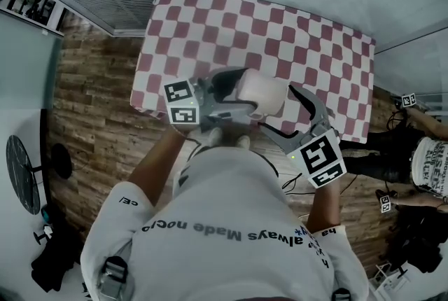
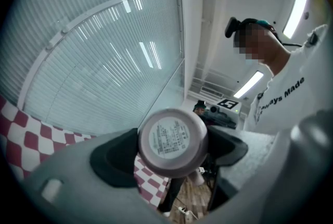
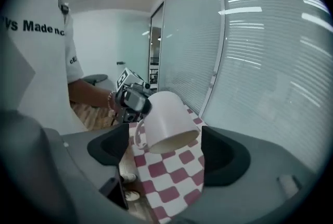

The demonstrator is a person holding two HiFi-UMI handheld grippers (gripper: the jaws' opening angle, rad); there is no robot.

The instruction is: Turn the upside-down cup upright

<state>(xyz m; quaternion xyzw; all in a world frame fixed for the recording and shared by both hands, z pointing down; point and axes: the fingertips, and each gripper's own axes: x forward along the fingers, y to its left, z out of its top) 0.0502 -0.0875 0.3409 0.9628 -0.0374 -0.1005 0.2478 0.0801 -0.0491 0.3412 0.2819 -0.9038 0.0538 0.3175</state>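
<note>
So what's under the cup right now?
Only the checked cloth; the cup hangs clear above it, mouth tilted down, in the left gripper. In the head view the cup itself covers the patch straight below.

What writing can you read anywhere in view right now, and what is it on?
"always Made": on the back of the person's white shirt; the words on either side are cut off or unclear.
Label on the base of the cup: several lines of print, too small to read.
Print on the bystander's top: too blurred to read.
Square markers: black-and-white patterns only, no words.
</note>
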